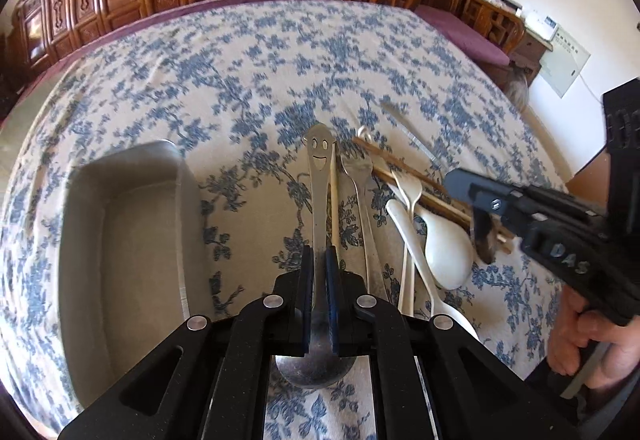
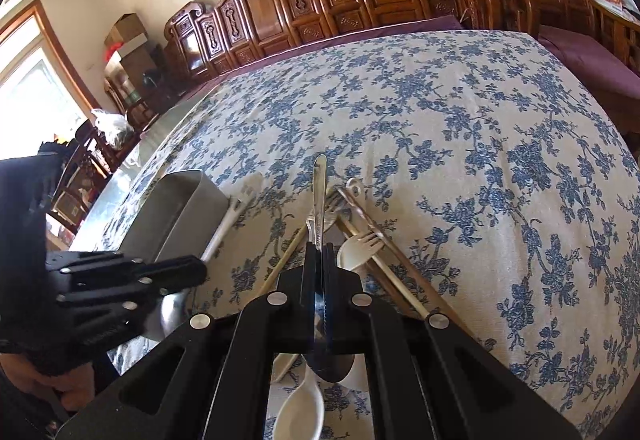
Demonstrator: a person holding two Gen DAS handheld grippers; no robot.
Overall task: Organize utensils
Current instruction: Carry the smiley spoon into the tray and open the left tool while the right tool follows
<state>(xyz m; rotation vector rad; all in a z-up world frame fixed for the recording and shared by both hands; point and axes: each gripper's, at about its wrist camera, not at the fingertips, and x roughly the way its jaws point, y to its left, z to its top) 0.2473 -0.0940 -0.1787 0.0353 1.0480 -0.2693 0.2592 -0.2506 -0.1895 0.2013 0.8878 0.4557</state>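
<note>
My left tool [image 1: 319, 264] is clenched on the neck of a metal spoon [image 1: 320, 208], the one with a smiling face cut into the far end of its handle; the bowl sits near me, under the tool's body. Off to the left of it lies the metal tray [image 1: 120, 240], apart from the spoon. Just right of the spoon there's a pale chopstick [image 1: 333, 200], then a metal fork [image 1: 362, 192], then the white plastic spoons [image 1: 444, 244] lying over brown chopsticks [image 1: 404, 170], all on the blue flowered cloth [image 1: 240, 72] covering the surface. Farther right a metal knife [image 1: 408, 130] lies alone.

My right tool [image 2: 319, 280] is clamped tight on another metal spoon [image 2: 320, 192], handle pointing away, bowl dark beneath the tool. A white plastic fork [image 2: 360, 246] sits just right of its fingers, and a white spoon [image 2: 300, 408] lies near, below. The tray [image 2: 180, 208] is at the left in this view, with my left tool [image 2: 176, 272] in front of it. A hand [image 1: 592, 344] grips the right tool's handle.
</note>
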